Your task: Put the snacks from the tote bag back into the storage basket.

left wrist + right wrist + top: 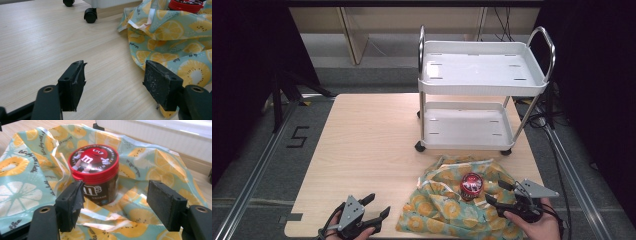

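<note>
Two grippers sit low from above; our right gripper (500,192) gapes wide just beside the candy jar (471,186) on the fruit-print cloth (437,202); our left gripper (113,83) gapes empty, cloth at its right jaw; from the right gripper the jar stands just ahead, leftward; we judge it rigid, light, slick; grip the body beneath the lid.

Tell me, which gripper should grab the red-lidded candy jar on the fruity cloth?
Probably the right gripper. Its open jaws already face the candy jar close up. The left gripper sits open over bare table, beside the fruity cloth and farther from the jar.
</note>
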`<action>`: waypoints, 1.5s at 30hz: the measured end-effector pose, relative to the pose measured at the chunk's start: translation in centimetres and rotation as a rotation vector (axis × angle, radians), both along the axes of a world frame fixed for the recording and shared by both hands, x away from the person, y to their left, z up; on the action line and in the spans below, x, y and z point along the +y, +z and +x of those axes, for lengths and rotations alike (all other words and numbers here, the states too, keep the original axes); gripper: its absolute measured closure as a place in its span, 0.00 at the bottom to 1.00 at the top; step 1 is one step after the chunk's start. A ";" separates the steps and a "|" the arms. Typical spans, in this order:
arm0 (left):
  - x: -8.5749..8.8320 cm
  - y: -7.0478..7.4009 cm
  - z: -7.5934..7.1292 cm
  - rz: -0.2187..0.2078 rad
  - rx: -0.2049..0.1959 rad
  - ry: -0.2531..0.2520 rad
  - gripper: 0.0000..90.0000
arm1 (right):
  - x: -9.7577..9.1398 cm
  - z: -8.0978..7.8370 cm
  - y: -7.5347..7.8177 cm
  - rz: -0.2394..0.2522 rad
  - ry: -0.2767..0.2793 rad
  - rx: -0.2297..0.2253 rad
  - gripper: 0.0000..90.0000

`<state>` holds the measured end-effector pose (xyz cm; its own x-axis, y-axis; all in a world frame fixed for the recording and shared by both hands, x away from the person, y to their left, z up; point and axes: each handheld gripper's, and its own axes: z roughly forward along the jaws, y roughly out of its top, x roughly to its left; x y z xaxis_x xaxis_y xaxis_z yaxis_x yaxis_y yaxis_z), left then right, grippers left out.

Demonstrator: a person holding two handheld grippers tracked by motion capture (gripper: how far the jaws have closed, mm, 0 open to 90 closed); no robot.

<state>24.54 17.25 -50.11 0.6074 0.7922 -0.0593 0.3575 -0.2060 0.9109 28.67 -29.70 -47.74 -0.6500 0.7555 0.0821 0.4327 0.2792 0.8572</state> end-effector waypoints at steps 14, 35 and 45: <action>-0.2 0.0 -0.1 -0.024 0.012 0.014 0.36 | 0.6 0.2 0.4 -0.014 0.059 -0.045 0.33; -0.2 -0.1 -0.1 -0.021 0.017 0.004 0.36 | 2.4 2.1 -0.4 -0.032 0.092 0.002 0.28; 0.0 0.0 0.0 -0.003 0.004 -0.013 0.36 | 3.3 3.1 -0.9 -0.078 0.127 0.003 0.25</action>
